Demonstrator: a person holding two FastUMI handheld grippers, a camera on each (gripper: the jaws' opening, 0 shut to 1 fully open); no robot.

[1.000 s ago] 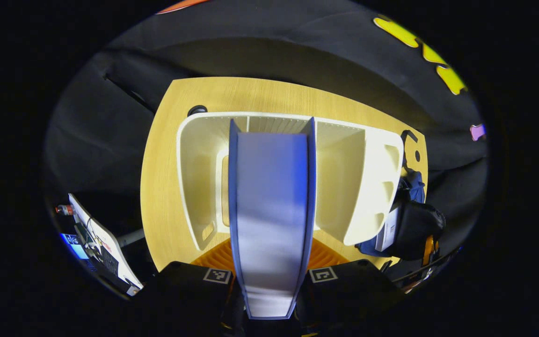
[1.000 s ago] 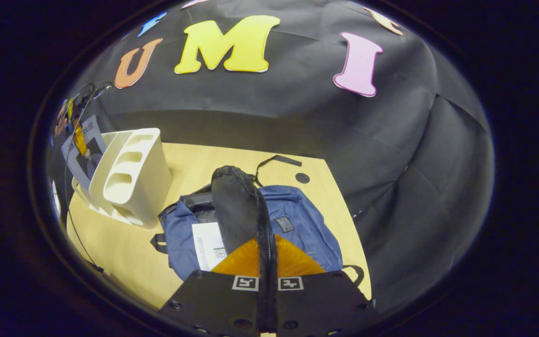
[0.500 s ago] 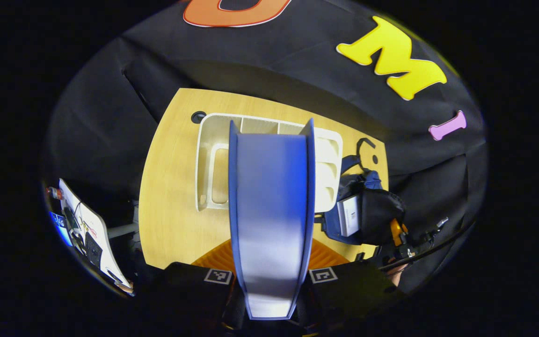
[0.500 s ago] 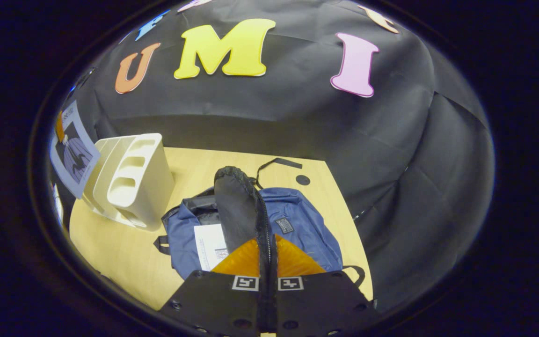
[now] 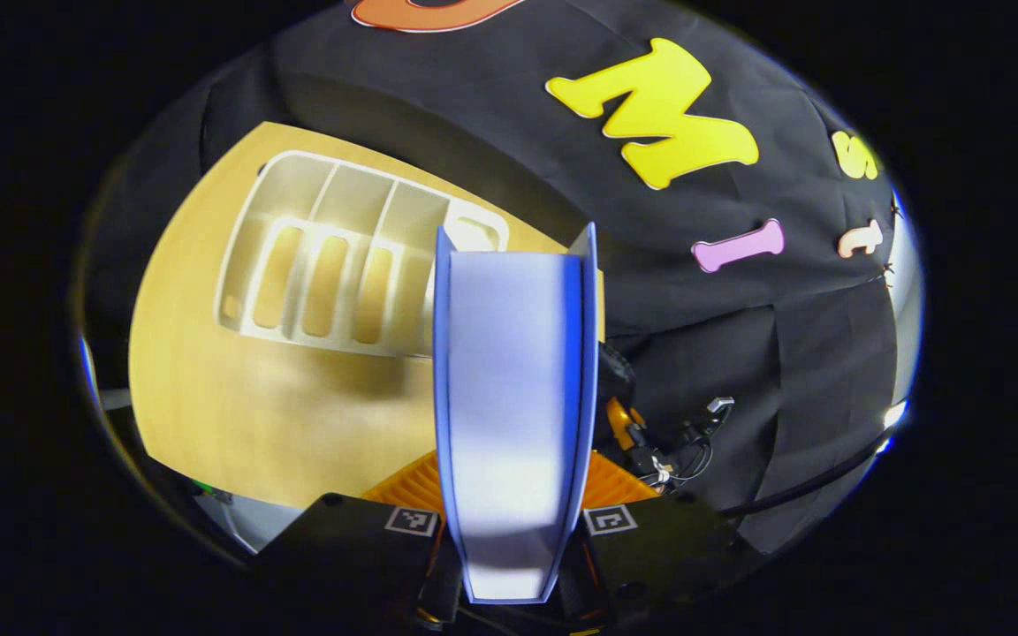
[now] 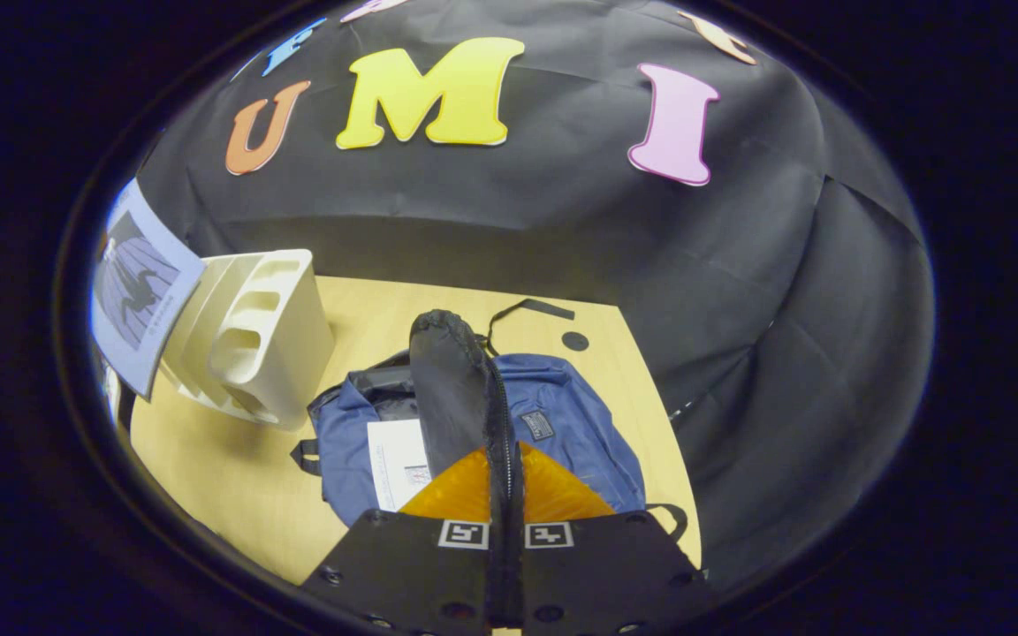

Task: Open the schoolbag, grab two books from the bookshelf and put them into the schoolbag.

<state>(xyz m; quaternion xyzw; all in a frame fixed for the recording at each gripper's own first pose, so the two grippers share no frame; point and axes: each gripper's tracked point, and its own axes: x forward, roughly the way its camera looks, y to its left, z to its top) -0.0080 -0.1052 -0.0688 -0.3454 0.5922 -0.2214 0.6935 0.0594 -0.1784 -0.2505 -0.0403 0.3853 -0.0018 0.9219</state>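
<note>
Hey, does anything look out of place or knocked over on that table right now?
Nothing stands out. The white bookshelf stands upright on the table, the schoolbag lies open with a book inside, its flap lifted by the right tongs.

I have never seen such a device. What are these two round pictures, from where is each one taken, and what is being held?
There is no robot arm here. A person holds a two-finger tool in each hand, and a wide-angle camera rides on each tool, looking forward along its fingers.

In the left gripper view, the left gripper has its fingers pressed on a blue book, seen edge-on and lifted over the wooden table. Behind it stands the white bookshelf.

In the right gripper view, the right gripper pinches the black flap of the blue schoolbag, holding it open. A white book already lies inside. The same blue book appears at the left, beside the bookshelf.
</note>
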